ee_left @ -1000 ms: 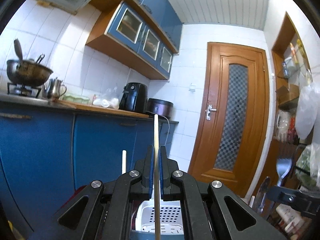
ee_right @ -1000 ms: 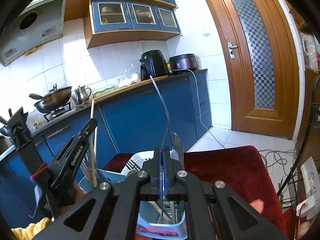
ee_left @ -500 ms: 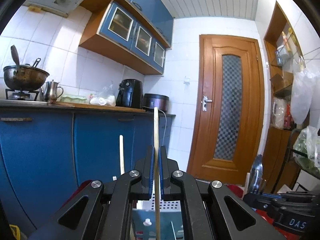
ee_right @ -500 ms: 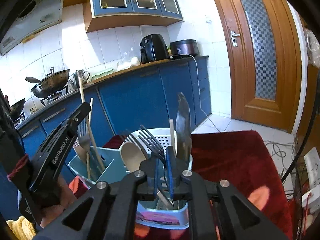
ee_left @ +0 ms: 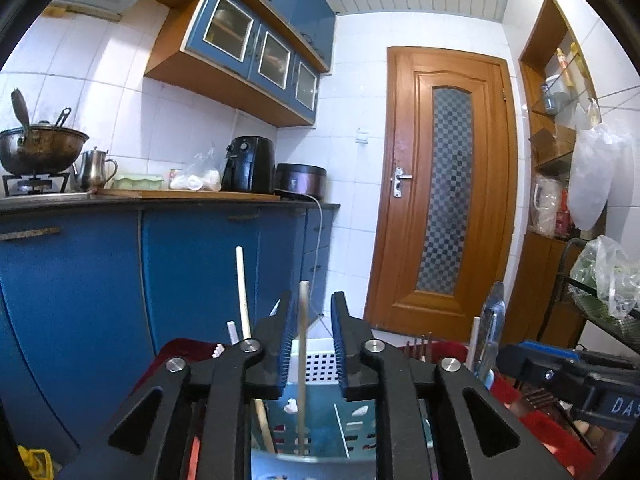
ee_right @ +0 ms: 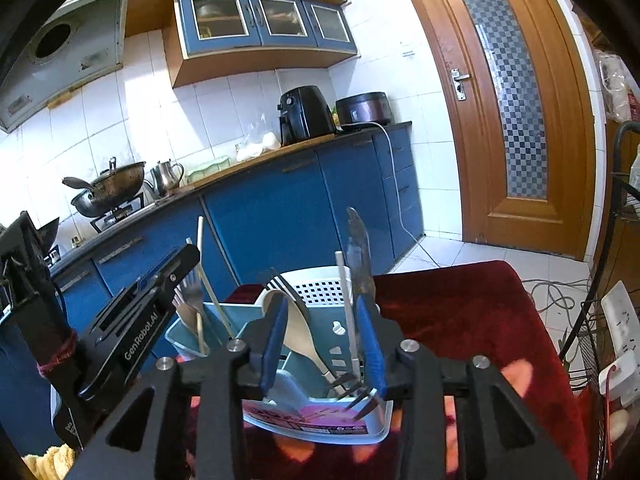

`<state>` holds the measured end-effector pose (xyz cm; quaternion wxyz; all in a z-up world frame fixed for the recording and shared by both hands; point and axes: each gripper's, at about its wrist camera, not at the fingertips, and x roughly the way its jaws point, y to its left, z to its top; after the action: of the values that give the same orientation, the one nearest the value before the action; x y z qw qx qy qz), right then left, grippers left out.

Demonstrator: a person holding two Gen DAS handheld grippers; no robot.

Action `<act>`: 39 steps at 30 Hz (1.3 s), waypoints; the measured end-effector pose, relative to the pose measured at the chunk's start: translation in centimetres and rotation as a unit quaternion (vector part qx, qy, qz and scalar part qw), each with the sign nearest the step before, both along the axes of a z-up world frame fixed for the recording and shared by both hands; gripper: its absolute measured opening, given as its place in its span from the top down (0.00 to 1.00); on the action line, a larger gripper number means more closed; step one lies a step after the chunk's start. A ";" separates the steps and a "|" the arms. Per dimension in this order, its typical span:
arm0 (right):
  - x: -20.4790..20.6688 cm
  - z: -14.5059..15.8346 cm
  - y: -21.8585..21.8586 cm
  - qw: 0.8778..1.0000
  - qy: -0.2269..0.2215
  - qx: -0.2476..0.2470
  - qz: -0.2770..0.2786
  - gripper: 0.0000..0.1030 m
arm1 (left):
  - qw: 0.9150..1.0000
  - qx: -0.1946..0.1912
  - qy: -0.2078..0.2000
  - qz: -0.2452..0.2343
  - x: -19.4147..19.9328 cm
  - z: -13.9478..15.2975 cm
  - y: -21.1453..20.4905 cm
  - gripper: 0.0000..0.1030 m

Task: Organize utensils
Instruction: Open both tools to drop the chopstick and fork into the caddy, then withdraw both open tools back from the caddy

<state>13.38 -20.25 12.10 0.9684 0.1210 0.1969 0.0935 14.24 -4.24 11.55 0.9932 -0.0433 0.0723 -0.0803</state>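
Note:
My left gripper has its jaws opening; a thin wooden chopstick stands between the blue pads, close to the left one with a sliver of gap. It rests in the light-blue utensil caddy, beside a second pale stick. My right gripper is opening over the same caddy, pads apart. A wooden spoon, a fork and a white stick stand between them, untouched. A knife stands upright just past the right pad. The left gripper shows at the caddy's left end.
A white perforated basket sits behind the caddy on a red cloth. Blue cabinets carry an air fryer, a cooker and a wok. A wooden door is to the right, with a power strip and cables.
Both pairs of jaws have parted. The left let go of the chopstick, which sank lower into the caddy. The right let go of the knife, which now stands in the caddy.

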 end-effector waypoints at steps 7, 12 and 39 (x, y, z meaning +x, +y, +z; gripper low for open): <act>-2.6 1.1 0.1 1.000 -0.013 0.007 -0.006 0.59 | 1.000 -0.008 0.017 -0.002 -2.4 1.1 1.2 0.74; -4.5 1.6 0.4 1.000 -0.016 0.011 -0.004 0.57 | 0.999 -0.016 0.040 -0.002 -4.0 1.6 2.4 0.72; -11.8 -2.7 1.5 0.999 0.028 0.006 -0.024 0.31 | 0.988 0.011 0.155 0.003 -12.0 -2.3 6.0 0.51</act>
<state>1.55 -18.75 9.37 0.9638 0.1337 0.2205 0.0677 2.23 1.81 9.27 0.9706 -0.0440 0.2263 -0.0686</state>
